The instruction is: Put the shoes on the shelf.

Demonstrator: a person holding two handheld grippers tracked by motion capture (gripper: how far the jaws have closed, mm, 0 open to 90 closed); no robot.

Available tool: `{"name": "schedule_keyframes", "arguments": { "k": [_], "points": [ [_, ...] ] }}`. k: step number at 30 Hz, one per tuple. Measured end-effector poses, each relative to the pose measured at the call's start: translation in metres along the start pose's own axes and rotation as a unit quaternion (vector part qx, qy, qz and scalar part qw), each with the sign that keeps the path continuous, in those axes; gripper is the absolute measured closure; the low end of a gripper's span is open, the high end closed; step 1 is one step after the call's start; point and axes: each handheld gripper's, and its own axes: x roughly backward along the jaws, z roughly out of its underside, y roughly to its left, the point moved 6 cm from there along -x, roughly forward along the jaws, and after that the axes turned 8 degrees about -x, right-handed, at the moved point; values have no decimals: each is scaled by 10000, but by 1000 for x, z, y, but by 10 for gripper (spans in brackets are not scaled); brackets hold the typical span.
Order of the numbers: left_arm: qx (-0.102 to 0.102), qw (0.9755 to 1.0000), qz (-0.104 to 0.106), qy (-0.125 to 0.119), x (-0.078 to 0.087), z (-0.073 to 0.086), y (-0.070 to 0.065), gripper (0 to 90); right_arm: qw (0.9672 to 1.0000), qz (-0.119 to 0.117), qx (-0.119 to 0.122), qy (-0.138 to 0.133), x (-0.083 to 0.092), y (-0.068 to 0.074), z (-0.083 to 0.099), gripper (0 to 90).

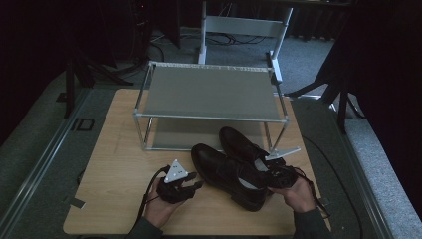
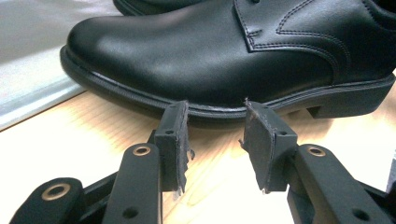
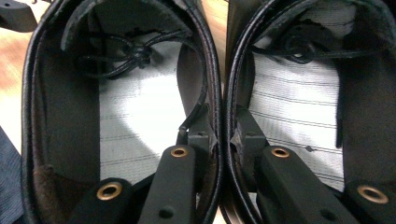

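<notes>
Two black leather lace-up shoes lie side by side on the wooden table (image 1: 119, 169), toes toward the rack: the nearer shoe (image 1: 224, 172) and the farther shoe (image 1: 239, 144). My right gripper (image 1: 269, 175) comes in at their heels. In the right gripper view my right gripper (image 3: 223, 135) is shut on the two touching collars, one jaw inside the nearer shoe (image 3: 126, 116) and the other inside the farther shoe (image 3: 299, 112). My left gripper (image 1: 197, 183) stands open just left of the nearer shoe. In the left gripper view my left gripper (image 2: 215, 135) holds nothing and faces the shoe's side (image 2: 196, 51).
A two-shelf metal rack (image 1: 209, 92) stands at the back of the table, both shelves bare; its lower shelf (image 2: 28, 79) lies just beyond the shoe toes. Bare wood spreads to the left. A white frame (image 1: 239, 25) stands on the floor behind.
</notes>
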Motion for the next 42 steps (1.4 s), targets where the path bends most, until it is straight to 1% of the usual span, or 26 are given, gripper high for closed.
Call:
{"name": "schedule_keyframes", "arguments": {
  "k": [3,8,14,17,20,27,29,32,37,42],
  "points": [
    [29,10000,-59,5,1,1,4,601,10000,79,-44,-25,-3,-1,-5,807],
    [79,9999,-127,34,1,2,9,601,9995,56,-242,-208,-7,-3,-15,808],
    [119,9997,-202,45,2,2,15,600,9992,147,-236,-280,-8,-2,-27,808],
    [131,9996,-255,64,2,3,18,598,9988,161,-296,-351,-10,-2,-32,808],
    [163,9994,-308,63,3,4,21,596,9981,204,-409,-410,-13,-3,-37,807],
    [241,9986,-468,103,1,6,32,597,9973,317,-460,-473,-20,-1,-46,807],
    [262,9984,-489,115,-1,7,35,597,9973,317,-456,-487,-22,-1,-49,807],
    [270,9982,-527,135,-3,7,38,597,9969,315,-516,-503,-24,-1,-51,807],
    [279,9976,-612,152,-8,5,44,597,9967,415,-487,-499,-28,1,-55,807],
    [321,9970,-693,118,-12,1,50,597,9962,442,-528,-524,-30,2,-58,807]
  ]
}}
